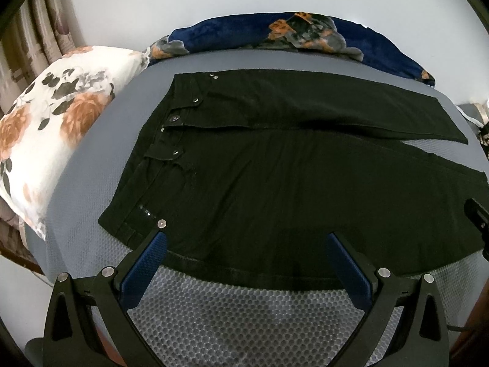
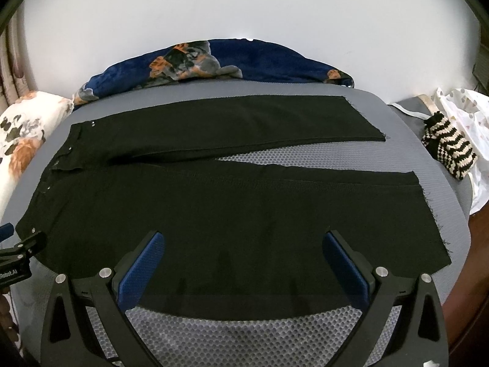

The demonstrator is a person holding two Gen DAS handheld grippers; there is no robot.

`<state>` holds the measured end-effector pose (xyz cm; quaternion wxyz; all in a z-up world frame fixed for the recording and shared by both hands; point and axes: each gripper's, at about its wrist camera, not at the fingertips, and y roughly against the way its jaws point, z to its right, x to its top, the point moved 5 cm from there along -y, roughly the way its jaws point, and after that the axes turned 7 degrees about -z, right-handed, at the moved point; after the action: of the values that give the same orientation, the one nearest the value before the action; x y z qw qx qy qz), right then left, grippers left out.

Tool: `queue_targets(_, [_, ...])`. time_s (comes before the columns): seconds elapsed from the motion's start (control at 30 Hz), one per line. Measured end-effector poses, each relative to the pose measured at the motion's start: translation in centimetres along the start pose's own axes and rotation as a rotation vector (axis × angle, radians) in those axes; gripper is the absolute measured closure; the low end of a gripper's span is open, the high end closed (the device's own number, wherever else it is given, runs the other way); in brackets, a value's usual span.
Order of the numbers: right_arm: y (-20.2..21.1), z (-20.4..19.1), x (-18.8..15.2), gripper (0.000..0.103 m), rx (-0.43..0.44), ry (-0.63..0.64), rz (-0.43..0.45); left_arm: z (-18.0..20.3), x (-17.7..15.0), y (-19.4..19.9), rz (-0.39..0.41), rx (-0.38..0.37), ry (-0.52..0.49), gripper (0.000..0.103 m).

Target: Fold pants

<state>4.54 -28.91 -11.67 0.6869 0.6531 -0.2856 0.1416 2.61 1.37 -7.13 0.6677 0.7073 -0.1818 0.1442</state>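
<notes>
**Pants laid flat, both grippers poised at the near edge**

Blue-padded fingers of the left gripper [image 1: 246, 238] and right gripper [image 2: 244, 237] stand wide apart, holding nothing, just above the near side seam of the black pants [image 2: 214, 208]. These lie spread on a grey honeycomb-textured bed cover [image 2: 244, 333], waistband to the left, legs parted toward the right. No fold appears made; the likely first step is a lengthwise fold, calling for each gripper to pinch the near edge and carry it over the far leg. A floral pillow [image 1: 58, 128], navy blanket [image 2: 214, 64], striped knit item [image 2: 449, 150] and pale wall surround it.
</notes>
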Motion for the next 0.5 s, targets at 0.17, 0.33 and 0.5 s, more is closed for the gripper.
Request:
queue_targets(0.17, [-0.1,0.0,0.0,0.0,0.001,0.0,-0.001,-0.1,0.1,-0.1,0.001,-0.004,0.003,0.0])
queue_targets(0.33, [-0.1,0.0,0.0,0.0,-0.001,-0.001,0.005,-0.6,0.4,-0.1,0.007,-0.022,0.017,0.0])
queue_targets(0.5, [-0.5,-0.1,0.2,0.0,0.035,-0.026,0.002,-2.0,2.1,-0.3,0.012,-0.032,0.037,0.0])
